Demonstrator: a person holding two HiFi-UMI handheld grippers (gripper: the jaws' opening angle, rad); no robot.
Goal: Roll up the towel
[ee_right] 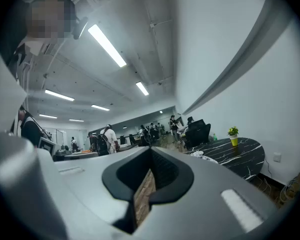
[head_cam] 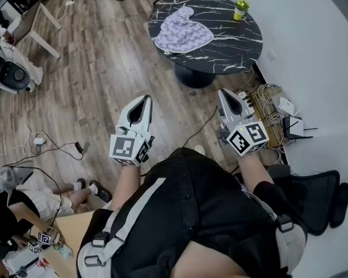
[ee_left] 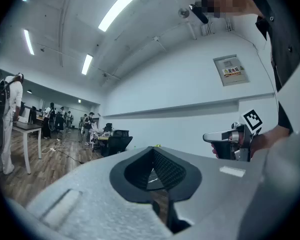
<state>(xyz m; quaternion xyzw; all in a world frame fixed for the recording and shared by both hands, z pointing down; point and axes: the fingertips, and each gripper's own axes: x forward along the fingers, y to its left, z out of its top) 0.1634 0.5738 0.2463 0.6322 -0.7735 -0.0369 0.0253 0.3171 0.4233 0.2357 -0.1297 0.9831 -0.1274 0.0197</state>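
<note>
A pale lilac patterned towel [head_cam: 182,31] lies crumpled on the round black marble table [head_cam: 232,51] at the top of the head view. The table [ee_right: 242,160] also shows at the right of the right gripper view, with a bit of the towel [ee_right: 197,154] at its near edge. My left gripper [head_cam: 144,101] is held level in front of me, well short of the table, shut and empty. My right gripper [head_cam: 225,94] is beside it, also level, shut with nothing in it. In the left gripper view the right gripper [ee_left: 210,137] shows at the right.
A small potted plant in a yellow pot [head_cam: 240,9] stands on the table's far right. Cables and a power strip [head_cam: 267,112] lie on the floor by the white wall. A black chair [head_cam: 322,198] is at my right. People sit and stand at the left.
</note>
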